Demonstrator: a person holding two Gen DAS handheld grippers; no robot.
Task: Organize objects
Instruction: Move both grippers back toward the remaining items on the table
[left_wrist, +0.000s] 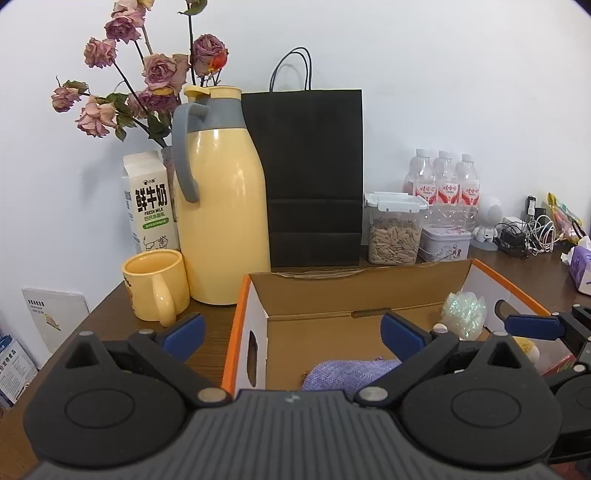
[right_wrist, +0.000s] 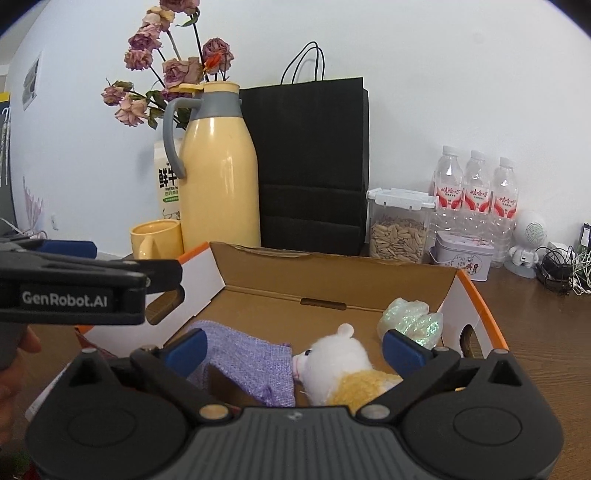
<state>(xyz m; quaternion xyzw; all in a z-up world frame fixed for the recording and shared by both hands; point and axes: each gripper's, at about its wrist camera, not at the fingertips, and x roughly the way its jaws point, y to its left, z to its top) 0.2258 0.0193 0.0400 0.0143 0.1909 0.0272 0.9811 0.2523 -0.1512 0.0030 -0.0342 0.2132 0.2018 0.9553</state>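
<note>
Open cardboard box (right_wrist: 332, 291) at centre frame on the desk (right_wrist: 535, 332), flaps up. Inside: purple knit pouch (right_wrist: 243, 354) at lower left of the box floor, white and yellow plush toy (right_wrist: 343, 365) just beside it at lower centre, iridescent green bundle (right_wrist: 410, 319) toward the right wall. Three items judged already stowed.

Right gripper (right_wrist: 293, 349) spread wide above the plush toy, pads clear of it, nothing held. Left gripper (left_wrist: 293, 332) likewise wide open and empty, straddling the box's left wall in its own view.

Outside the box, at upper left: yellow mug (left_wrist: 155, 282), yellow thermos jug (left_wrist: 221, 206), milk carton (left_wrist: 149, 201), dried roses (left_wrist: 147, 70). Centre back: black paper bag (left_wrist: 314, 177). Right: seed container (left_wrist: 395, 229), small tin (left_wrist: 445, 243), water bottles (left_wrist: 443, 181), cables (left_wrist: 528, 236).

Unclear which of these remain to be sorted; task judged partly complete.
</note>
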